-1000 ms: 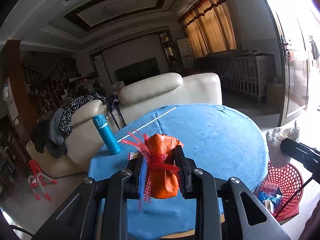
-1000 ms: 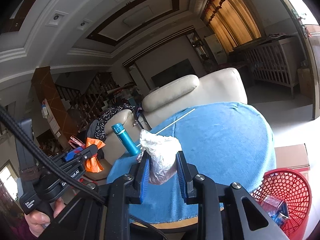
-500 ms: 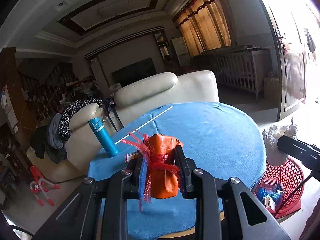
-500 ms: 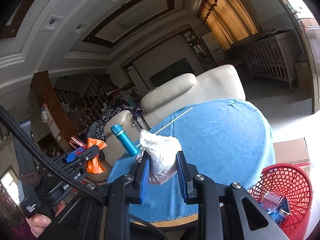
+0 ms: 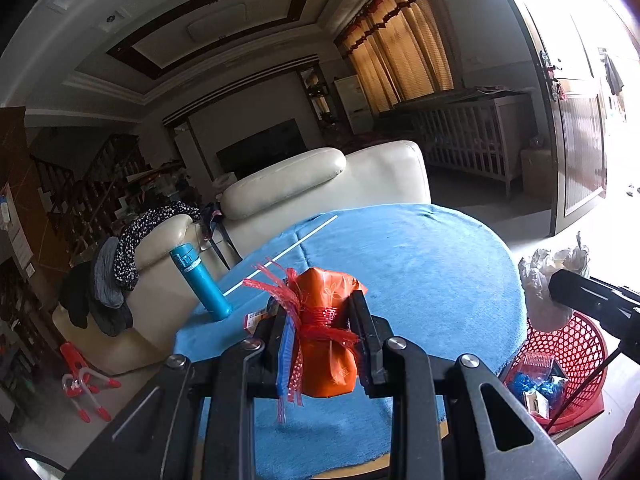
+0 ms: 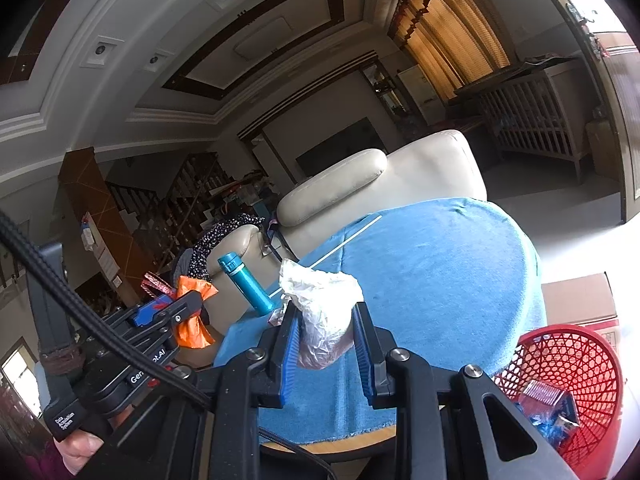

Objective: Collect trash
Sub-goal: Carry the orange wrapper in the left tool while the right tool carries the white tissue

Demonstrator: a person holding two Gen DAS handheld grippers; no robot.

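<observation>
My left gripper (image 5: 320,344) is shut on an orange packet (image 5: 326,336) tied round with red mesh netting, held above the near part of the blue-covered table (image 5: 420,272). My right gripper (image 6: 326,340) is shut on a crumpled clear plastic bag (image 6: 320,312), also above the table's near edge. In the left wrist view that white bag (image 5: 544,284) hangs at the right, over the red mesh basket (image 5: 576,344). In the right wrist view the left gripper with the orange packet (image 6: 192,320) is at the left, held by a hand (image 6: 80,448).
The red basket (image 6: 576,376) stands on the floor right of the table and holds several wrappers. On the table stand a teal bottle (image 5: 200,280), a small wrapper (image 5: 256,318) and a long white stick (image 5: 296,244). A cream sofa (image 5: 340,188) lies beyond; a cardboard box (image 6: 580,300) sits behind the basket.
</observation>
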